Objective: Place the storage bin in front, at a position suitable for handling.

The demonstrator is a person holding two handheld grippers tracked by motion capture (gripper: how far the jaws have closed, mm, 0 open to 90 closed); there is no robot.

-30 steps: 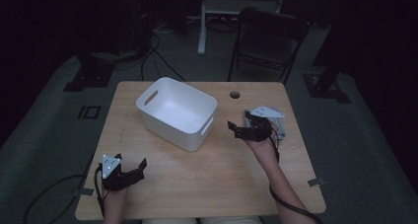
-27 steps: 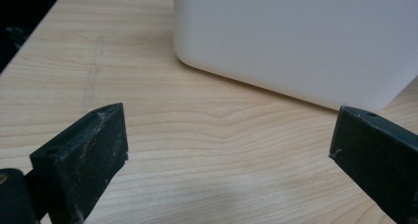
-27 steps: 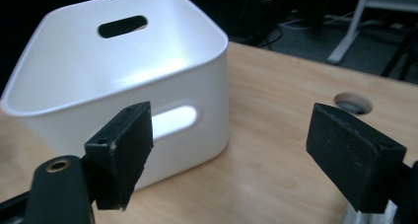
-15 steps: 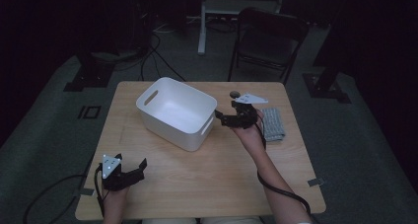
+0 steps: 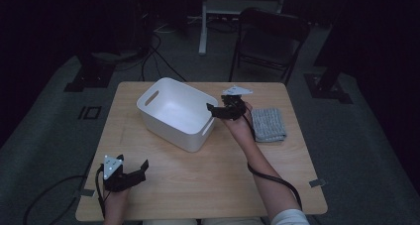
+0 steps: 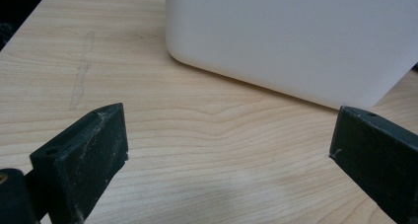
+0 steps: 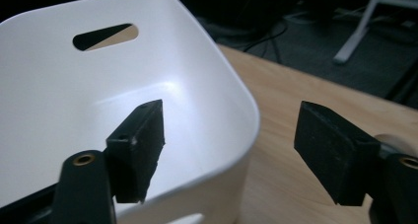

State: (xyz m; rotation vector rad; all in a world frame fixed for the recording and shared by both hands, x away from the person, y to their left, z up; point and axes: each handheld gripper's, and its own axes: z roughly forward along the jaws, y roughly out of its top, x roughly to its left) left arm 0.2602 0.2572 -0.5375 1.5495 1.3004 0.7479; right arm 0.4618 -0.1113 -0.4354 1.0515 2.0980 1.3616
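Looking down from the high view, the white bin [image 5: 177,112] sits toward the far left-centre of the wooden table [image 5: 208,180], empty. The right gripper [image 5: 214,110] hangs at the bin's right rim, its jaws apart with the rim between them; they have just been closing, and nothing is pressed yet. A folded grey cloth [image 5: 268,125] lies just right of that hand. The left gripper [image 5: 143,166] rests near the table's near left corner, well apart from the bin, jaws apart and empty.

From the left gripper view, both jaws stand wide over bare wood, the bin's wall [image 6: 296,36] ahead.

From the right gripper view, one jaw is inside the bin [image 7: 64,100], the other outside over the table [image 7: 276,135], straddling the rim.
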